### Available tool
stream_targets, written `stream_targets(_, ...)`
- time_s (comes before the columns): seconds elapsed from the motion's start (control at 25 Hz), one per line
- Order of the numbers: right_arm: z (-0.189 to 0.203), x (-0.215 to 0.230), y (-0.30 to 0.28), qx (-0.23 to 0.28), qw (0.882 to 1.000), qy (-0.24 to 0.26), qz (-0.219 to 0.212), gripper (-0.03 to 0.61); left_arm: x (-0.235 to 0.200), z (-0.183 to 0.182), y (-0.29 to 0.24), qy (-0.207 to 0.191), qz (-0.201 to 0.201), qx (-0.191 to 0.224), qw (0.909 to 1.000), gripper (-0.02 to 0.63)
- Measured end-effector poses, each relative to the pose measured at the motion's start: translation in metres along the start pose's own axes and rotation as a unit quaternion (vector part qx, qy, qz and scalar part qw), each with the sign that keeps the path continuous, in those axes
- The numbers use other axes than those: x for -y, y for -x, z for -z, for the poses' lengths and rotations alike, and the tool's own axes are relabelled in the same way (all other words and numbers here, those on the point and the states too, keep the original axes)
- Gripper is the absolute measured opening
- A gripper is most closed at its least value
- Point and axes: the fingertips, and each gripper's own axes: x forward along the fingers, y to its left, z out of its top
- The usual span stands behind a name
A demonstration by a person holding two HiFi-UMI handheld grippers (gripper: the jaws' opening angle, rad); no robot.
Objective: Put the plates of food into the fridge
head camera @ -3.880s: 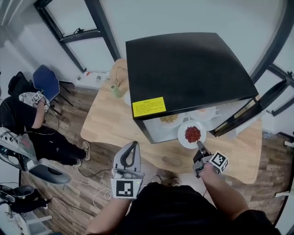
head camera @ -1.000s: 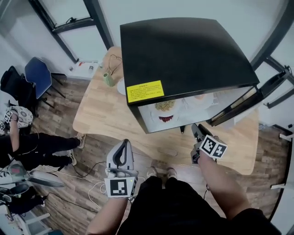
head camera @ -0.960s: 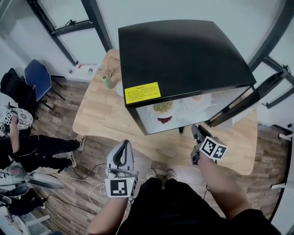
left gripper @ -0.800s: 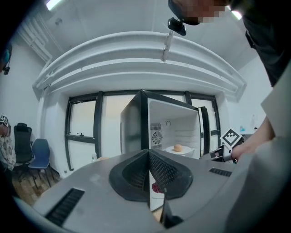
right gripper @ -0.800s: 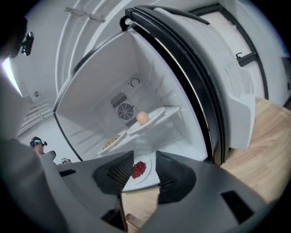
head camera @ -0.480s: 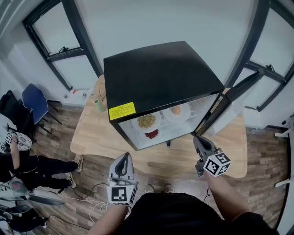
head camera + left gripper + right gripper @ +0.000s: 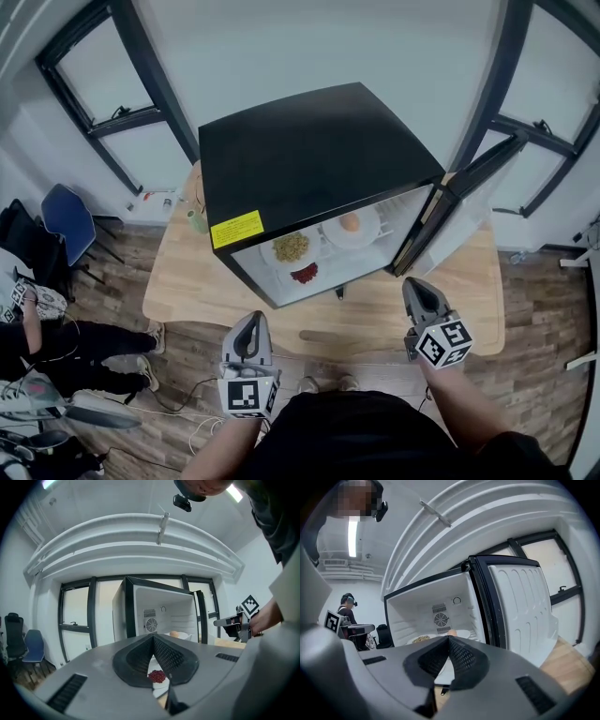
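Observation:
A black-topped mini fridge (image 7: 309, 155) stands on the wooden table (image 7: 192, 281) with its door (image 7: 457, 208) swung open to the right. Three plates lie inside it: yellowish food (image 7: 292, 247), red food (image 7: 304, 274) and an orange item (image 7: 350, 224). My left gripper (image 7: 251, 320) hangs shut and empty in front of the table's near edge. Over the table, just before the open door, my right gripper (image 7: 413, 283) is also shut and empty. In the left gripper view, the red food (image 7: 157, 676) shows below the shut left gripper (image 7: 153, 637). In the right gripper view, the shut right gripper (image 7: 449, 638) faces the fridge interior (image 7: 440, 611).
A green cup (image 7: 196, 221) stands on the table left of the fridge. A small dark object (image 7: 339, 292) lies in front of the fridge opening. A seated person (image 7: 28, 319) and a blue chair (image 7: 58, 214) are on the floor at left.
My right gripper has let go of the red-food plate, which now lies in the fridge, pulled back from the opening and shut. The head view has drawn back. The left gripper has barely moved.

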Motion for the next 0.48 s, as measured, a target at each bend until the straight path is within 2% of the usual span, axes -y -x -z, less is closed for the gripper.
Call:
stream_targets(0.12, 0.005, -0.003, -0.001, -0.003, 1.0, -0.004, 0.001, 0.021, -0.001, 0.003, 0.004, -0.001, 0.001, -0.017, 0.9999, 0.005)
stream_targets(0.24, 0.008, -0.007, -0.003, -0.003, 1.0, -0.005, 0.001, 0.021, -0.004, -0.001, 0.007, 0.001, 0.0, 0.0, 1.0, 0.005)
stream_targets(0.4, 0.007, -0.012, -0.004, -0.001, 1.0, -0.004, -0.001, 0.022, -0.009, -0.002, 0.014, -0.006, -0.005, -0.014, 0.9999, 0.004)
stream_targets(0.48, 0.005, -0.015, -0.006, 0.002, 1.0, -0.002, -0.004, 0.021, -0.011, -0.006, 0.015, -0.007, -0.007, 0.003, 0.9999, 0.005)
